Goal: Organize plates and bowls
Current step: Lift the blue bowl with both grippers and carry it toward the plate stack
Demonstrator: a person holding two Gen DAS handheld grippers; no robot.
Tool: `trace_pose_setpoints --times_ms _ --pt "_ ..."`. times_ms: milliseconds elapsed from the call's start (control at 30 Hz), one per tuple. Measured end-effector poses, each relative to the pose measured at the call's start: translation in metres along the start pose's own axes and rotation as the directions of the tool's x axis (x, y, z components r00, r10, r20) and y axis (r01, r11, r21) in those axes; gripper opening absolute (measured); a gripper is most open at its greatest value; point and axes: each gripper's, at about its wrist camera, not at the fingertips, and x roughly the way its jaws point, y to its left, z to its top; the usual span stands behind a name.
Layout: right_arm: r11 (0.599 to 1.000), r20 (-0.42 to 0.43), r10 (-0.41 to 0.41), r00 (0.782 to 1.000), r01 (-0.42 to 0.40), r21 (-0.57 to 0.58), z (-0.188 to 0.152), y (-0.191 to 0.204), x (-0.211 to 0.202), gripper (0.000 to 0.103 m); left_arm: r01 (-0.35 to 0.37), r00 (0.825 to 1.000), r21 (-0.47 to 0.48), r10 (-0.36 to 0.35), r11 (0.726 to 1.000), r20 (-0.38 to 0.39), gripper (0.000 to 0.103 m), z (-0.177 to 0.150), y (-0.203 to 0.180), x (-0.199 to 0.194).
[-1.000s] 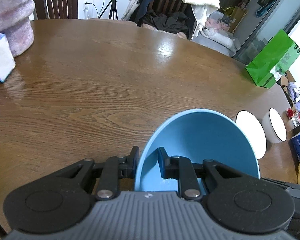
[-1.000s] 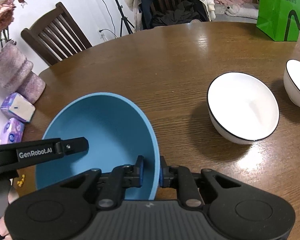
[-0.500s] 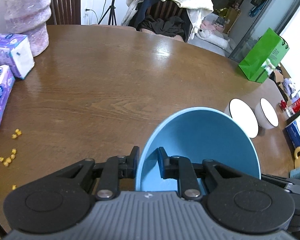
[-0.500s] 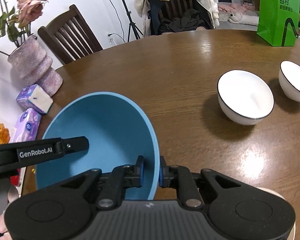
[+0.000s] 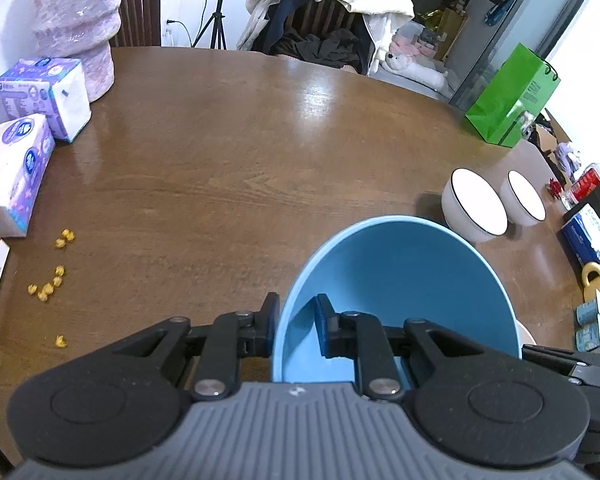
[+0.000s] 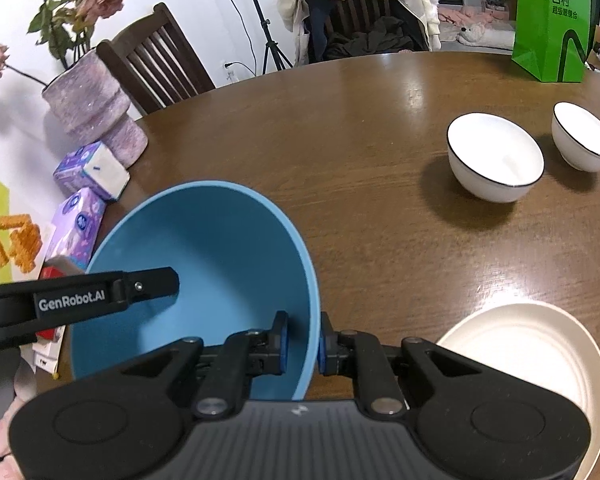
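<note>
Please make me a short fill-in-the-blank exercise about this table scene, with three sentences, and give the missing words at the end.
1. Both grippers, left and right, are shut on the rim of the ____ bowl.
2. On the table stand ____ white bowls with dark rims, the nearer beside the farther.
3. The shopping bag at the far edge of the table is ____.

Missing words: blue; two; green
</note>
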Motion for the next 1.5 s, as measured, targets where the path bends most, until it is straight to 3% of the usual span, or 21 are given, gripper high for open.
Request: trace_pose_setpoints --times_ms 400,1000,1500 --pt "1.0 -0.026 0.01 1.0 -0.011 -0.029 -0.037 0.019 -0.009 0.013 -0.002 1.0 -0.017 0.001 1.0 -0.023 0.018 -0.036 0.023 -0.02" --pt "0.99 -0.133 0.051 0.99 -0.068 -0.122 -0.082 0.058 0.012 0.013 -0.07 0.994 -0.089 0.062 0.994 -0.087 0.017 -0.094 0.068 -0.03" --pt "0.981 -0.198 0.068 0.978 -0.102 -0.167 -0.092 0.085 0.043 0.013 -0.133 0.986 -0.139 0.116 0.981 -0.12 0.018 -0.107 0.099 -0.024"
